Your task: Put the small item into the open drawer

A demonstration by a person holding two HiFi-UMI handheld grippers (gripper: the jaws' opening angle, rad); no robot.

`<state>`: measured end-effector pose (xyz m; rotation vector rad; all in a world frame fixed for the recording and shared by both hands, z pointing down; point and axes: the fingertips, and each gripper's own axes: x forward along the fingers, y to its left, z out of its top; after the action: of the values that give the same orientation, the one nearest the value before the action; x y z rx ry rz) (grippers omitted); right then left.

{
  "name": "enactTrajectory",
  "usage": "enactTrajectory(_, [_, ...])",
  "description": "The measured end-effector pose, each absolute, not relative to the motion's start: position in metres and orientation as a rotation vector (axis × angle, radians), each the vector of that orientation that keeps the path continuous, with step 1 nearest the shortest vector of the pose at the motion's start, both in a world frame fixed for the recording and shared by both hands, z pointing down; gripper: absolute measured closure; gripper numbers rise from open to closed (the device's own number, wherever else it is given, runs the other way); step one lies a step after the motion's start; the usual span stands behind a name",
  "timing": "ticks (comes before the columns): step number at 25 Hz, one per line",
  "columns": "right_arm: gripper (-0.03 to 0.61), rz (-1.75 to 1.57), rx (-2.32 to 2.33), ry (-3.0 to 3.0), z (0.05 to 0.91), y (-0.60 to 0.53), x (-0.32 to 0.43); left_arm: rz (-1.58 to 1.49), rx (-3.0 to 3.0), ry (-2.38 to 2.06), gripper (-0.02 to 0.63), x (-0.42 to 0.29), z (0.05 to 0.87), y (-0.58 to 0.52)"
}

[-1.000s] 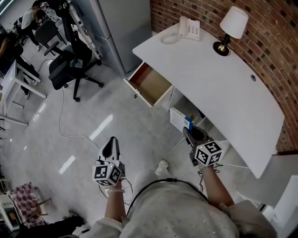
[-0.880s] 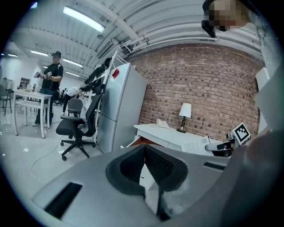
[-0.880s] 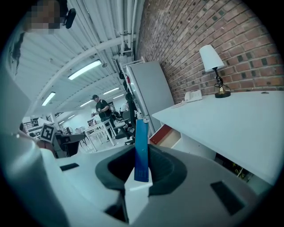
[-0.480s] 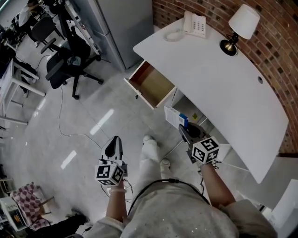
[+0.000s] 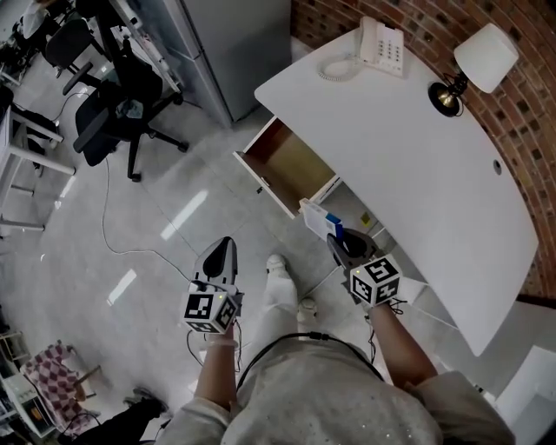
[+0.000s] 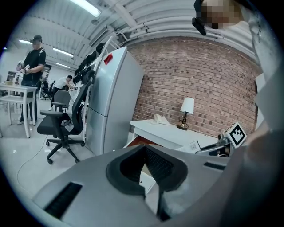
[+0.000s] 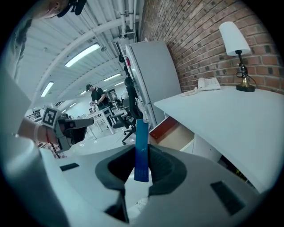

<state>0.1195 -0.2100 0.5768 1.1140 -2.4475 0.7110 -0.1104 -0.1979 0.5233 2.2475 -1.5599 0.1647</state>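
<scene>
Head view: white worktop (image 5: 417,148) against a brick wall (image 5: 426,26), grey floor (image 5: 174,200) below. Right gripper (image 5: 337,243) clamps the small box (image 5: 316,217) (blue-edged), now nearer the open drawer (image 5: 295,165) than before; left gripper (image 5: 222,250) jaws closed, empty.

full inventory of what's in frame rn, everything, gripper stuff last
desk: 1, white, along the brick wall
drawer: 1, brown inside, pulled open at the desk's end, looks empty
telephone: 1, white, on the desk
lamp: 1, white shade, brass base, on the desk
cabinet: 1, grey, tall, beside the desk
office chairs: at least 2, black, on the floor past the cabinet
cable: 1, pale, loose on the floor
bystanders: 2, far background
small box: 1, blue and white, clamped in the right gripper
right gripper: 1, grey, shut on the small box, short of the drawer
left gripper: 1, grey, jaws together, empty, over the floor
</scene>
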Motion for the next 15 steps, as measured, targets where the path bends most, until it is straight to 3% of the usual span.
enactTrajectory(15, [0.495,0.559,0.965,-2.228,0.668,-0.294,0.065,0.189,2.172,-1.493,0.607,-0.142,0.583,-0.273])
